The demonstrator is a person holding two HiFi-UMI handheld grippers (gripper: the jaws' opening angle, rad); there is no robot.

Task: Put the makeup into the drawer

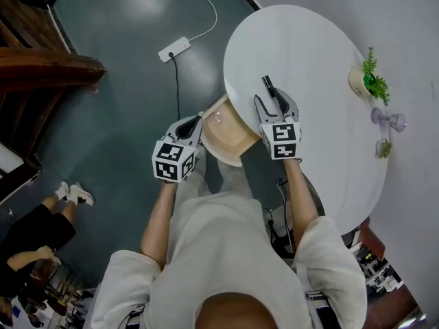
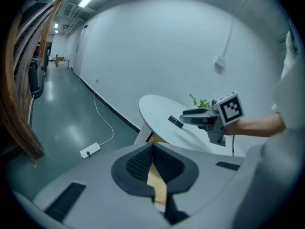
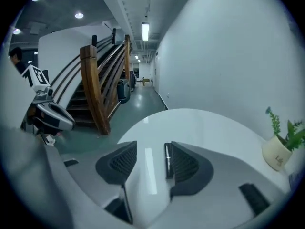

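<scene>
A slim black makeup stick point(image 1: 267, 84) point(image 3: 167, 161) lies on the round white table point(image 1: 309, 46), just past my right gripper point(image 1: 266, 96) point(image 3: 150, 154). That gripper's jaws stand open. The stick runs along the inner face of the right finger, and the left pad stands well clear of it. A beige wooden drawer point(image 1: 233, 146) sticks out from under the table's near edge. My left gripper point(image 1: 199, 120) point(image 2: 153, 163) is shut on the drawer's thin wooden rim. The left gripper view also shows the right gripper point(image 2: 188, 118) with the stick point(image 2: 175, 121) at its tip.
A small clear round thing point(image 1: 216, 118) sits in the drawer. A potted plant point(image 1: 370, 77) and clear glass pieces point(image 1: 389, 120) stand at the table's far right. A power strip point(image 1: 173, 49) with its cable lies on the floor. There is a wooden staircase point(image 1: 41, 67) at left and a person point(image 1: 34, 232) at lower left.
</scene>
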